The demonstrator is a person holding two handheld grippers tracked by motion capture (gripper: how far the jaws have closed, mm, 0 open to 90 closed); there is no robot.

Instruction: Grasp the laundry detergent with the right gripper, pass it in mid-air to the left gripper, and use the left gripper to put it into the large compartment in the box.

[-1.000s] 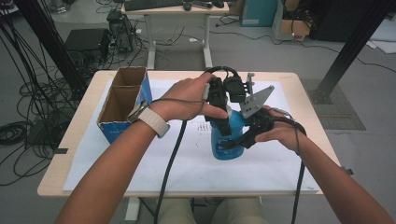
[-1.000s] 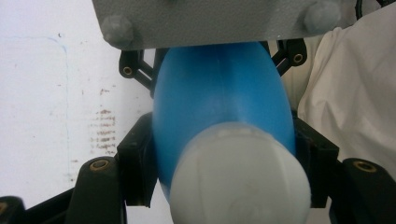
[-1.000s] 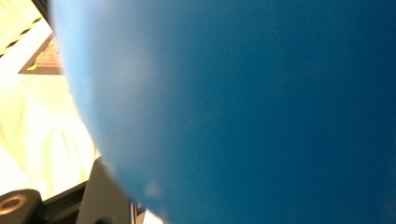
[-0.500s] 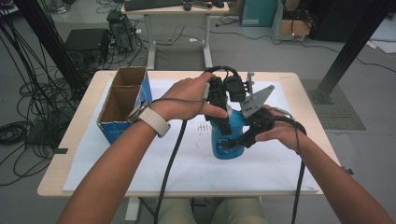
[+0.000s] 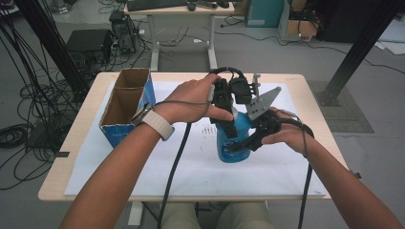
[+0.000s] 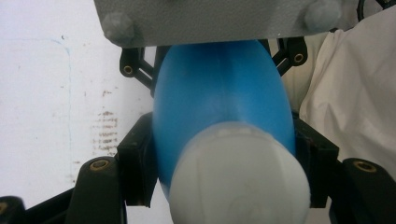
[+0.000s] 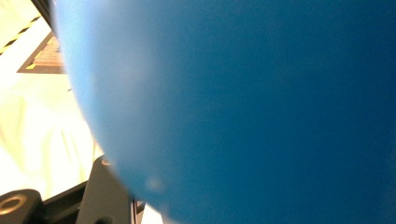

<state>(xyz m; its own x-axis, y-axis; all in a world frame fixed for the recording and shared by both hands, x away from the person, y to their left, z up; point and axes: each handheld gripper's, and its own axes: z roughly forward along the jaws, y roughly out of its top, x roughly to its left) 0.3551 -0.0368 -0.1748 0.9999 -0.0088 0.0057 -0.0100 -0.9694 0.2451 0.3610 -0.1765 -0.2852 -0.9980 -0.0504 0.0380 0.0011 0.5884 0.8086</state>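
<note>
While both grippers clamp the blue bottle (image 5: 234, 140), which stands upright near the middle of the table (image 5: 86, 121) on the white paper sheet (image 5: 143, 162), keep your hands steady. Your left gripper (image 5: 228, 125) grasps the neck just below the white cap (image 6: 240, 179); your right gripper (image 5: 248, 143) is clenched on the lower body from the right side. If you mean to open it, my judgement is that the right should hold the body firm while the left turns squarely, without tipping the bottle. Count: 1 bottle, 1 cap, 2 grippers, 1 cardboard box (image 5: 126, 107) with 2 compartments at the table's left edge.
</note>
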